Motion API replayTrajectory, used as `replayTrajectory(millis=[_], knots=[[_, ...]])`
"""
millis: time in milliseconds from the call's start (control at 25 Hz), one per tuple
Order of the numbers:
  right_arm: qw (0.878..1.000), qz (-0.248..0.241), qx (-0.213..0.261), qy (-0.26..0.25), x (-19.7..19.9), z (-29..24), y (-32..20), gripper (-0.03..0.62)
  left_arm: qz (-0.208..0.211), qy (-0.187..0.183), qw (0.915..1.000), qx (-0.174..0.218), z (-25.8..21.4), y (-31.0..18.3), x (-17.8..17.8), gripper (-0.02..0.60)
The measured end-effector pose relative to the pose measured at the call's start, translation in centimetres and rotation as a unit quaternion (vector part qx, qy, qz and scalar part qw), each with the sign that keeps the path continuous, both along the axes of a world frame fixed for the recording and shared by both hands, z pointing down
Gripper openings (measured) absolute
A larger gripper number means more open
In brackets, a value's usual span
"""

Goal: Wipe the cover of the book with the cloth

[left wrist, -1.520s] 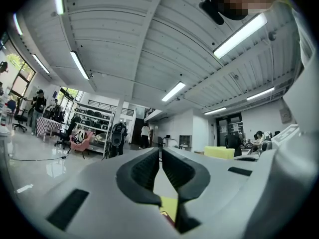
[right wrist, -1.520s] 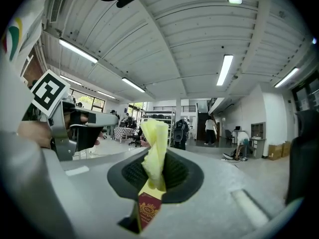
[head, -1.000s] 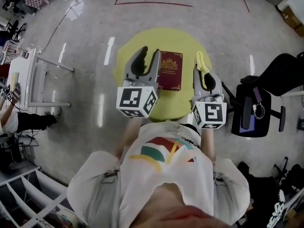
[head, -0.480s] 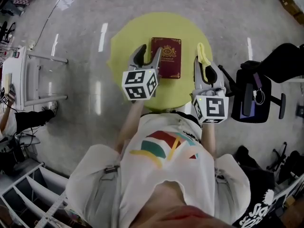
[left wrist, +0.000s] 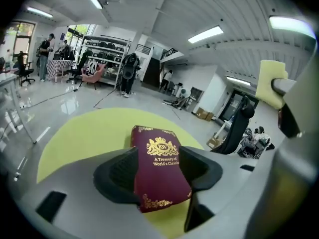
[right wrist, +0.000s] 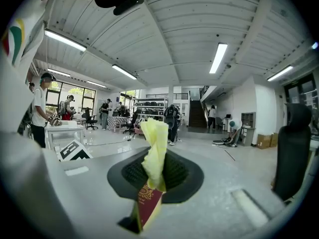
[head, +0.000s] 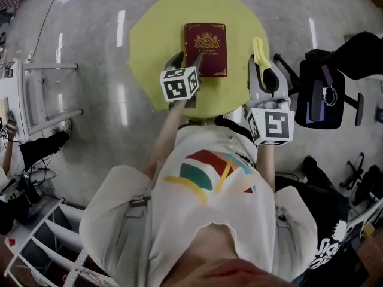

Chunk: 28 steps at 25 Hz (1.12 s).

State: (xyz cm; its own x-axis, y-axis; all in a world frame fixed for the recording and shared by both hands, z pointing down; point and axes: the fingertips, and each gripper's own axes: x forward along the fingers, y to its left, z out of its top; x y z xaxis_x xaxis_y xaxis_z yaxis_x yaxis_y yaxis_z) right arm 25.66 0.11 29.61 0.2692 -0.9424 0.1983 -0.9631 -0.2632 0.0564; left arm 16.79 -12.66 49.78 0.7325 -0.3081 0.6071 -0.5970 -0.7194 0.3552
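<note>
The left tongs (head: 187, 57), just opened wide with the near end of the book (head: 206, 46) between them, could shove it toward the surface's (head: 149, 34) far edge, while the right tongs (head: 263, 70) clamp the cloth (head: 259, 49).

One book (head: 205, 40). One cloth (head: 259, 51). One round yellow table (head: 149, 46). Two hand-held grippers: the left hand-held gripper (head: 185, 58) and the right hand-held gripper (head: 264, 63), each with one marker cube, so two cubes in all. One black chair (head: 320, 94) is beside the table.
</note>
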Motion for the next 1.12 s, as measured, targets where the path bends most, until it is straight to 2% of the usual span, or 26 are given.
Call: replayTrajectory(millis=[360,600,760,1120], knots=[[1.000,0.012,-0.012,-0.002,-0.7,0.5,1.1,0.031,0.007,-0.084,0.9957,-0.039,7.0,0.9,-2.2,0.237],[1.000,0.008,-0.017,-0.007,-1.1,1.0,1.3,0.032,0.024,-0.066,0.9963,-0.051,7.5,1.0,-1.9,0.236],[1.000,-0.003,-0.018,-0.009,-1.7,1.0,1.0,0.031,0.016,-0.048,0.9951,-0.085,8.1,1.2,-2.0,0.236],[1.000,-0.004,-0.024,-0.015,-2.1,1.6,0.8,0.032,0.024,-0.036,0.9932,-0.108,8.6,1.4,-2.0,0.236]])
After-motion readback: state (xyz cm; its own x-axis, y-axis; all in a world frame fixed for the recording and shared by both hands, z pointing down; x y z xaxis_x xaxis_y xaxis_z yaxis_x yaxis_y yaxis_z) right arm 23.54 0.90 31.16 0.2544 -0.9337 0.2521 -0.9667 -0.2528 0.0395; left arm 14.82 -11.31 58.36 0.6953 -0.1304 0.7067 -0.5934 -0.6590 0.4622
